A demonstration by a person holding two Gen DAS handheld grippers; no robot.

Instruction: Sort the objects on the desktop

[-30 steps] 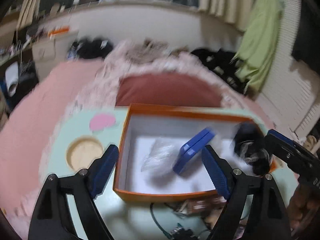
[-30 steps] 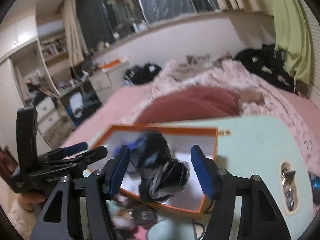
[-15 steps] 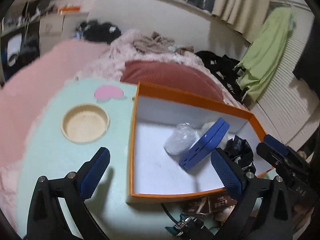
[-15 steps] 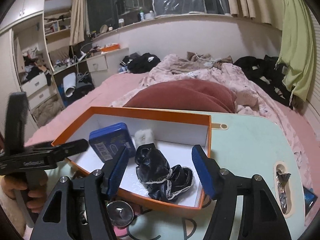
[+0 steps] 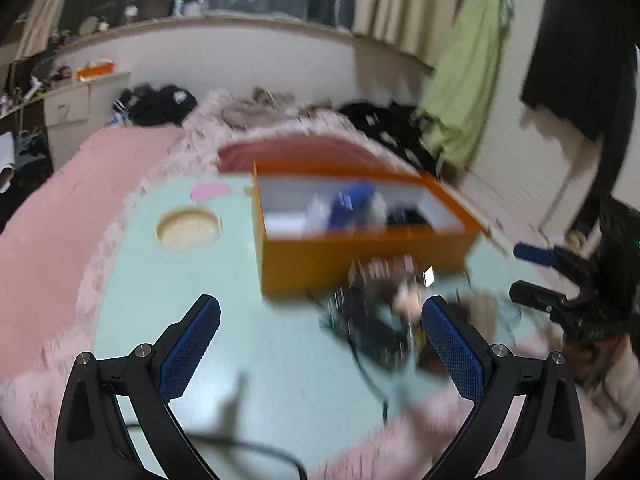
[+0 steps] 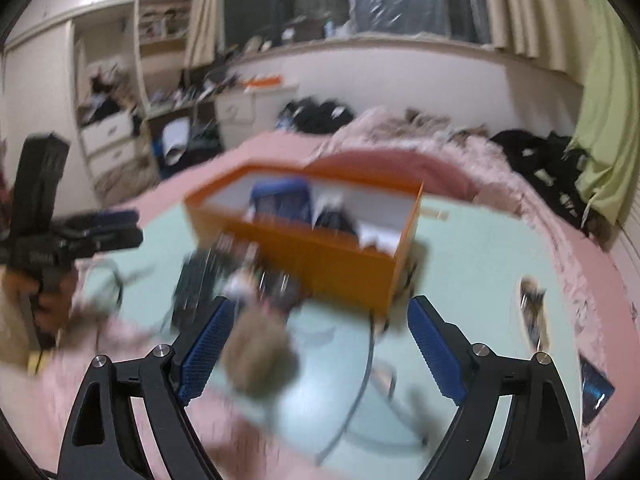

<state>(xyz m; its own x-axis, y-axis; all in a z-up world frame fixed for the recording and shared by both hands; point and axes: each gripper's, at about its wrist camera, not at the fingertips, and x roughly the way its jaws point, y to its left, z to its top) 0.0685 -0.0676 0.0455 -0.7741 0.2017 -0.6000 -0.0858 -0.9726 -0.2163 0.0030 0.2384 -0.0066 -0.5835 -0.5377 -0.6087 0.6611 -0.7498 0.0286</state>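
Your left gripper (image 5: 320, 344) stood wide and empty above the tabletop (image 5: 240, 280), right gripper (image 6: 316, 344) likewise wide, orange box (image 5: 360, 256) mid-table holding a blue case (image 5: 352, 204), blurred clutter (image 5: 384, 312) against its near side.

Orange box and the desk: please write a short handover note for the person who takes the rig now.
Left gripper: open, empty, above the mint table.
Right gripper: open, empty.
Orange box: holds a blue case and dark fabric.
Left to sort: blurred clutter with cables in front of the box, and a fuzzy brown item near the right gripper.
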